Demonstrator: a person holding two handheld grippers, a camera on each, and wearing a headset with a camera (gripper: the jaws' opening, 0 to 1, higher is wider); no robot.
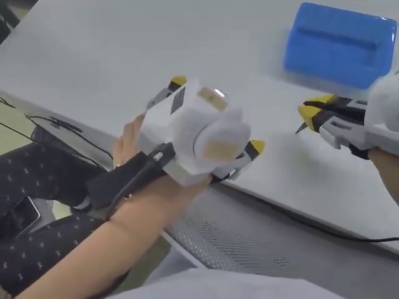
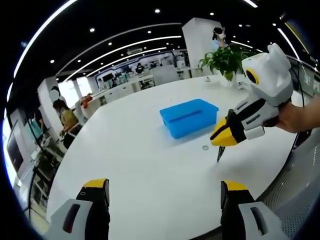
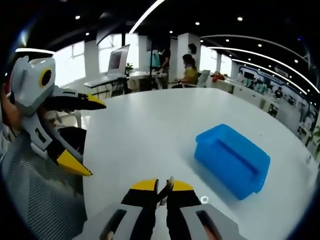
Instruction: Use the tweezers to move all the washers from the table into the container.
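A blue container [image 1: 340, 43] [image 2: 190, 116] [image 3: 232, 160] sits on the white table [image 1: 124, 56]. One small washer [image 2: 205, 148] [image 3: 204, 200] lies on the table just in front of it. My right gripper [image 1: 312, 109] [image 2: 231, 132] [image 3: 164, 187] is shut on thin tweezers [image 3: 168, 186] [image 2: 219, 154] [image 1: 301, 128], whose tip points down, just above the table near the washer. My left gripper [image 1: 216, 113] [image 2: 165, 192] [image 3: 75, 135] hovers over the table's near edge, jaws wide apart with nothing between them.
A grey perforated shelf [image 1: 262, 249] and a black cable [image 1: 324, 227] run below the table's near edge. A phone [image 1: 19, 215] rests on the person's lap. A potted plant [image 2: 225, 60] stands at the far end, with people at desks behind.
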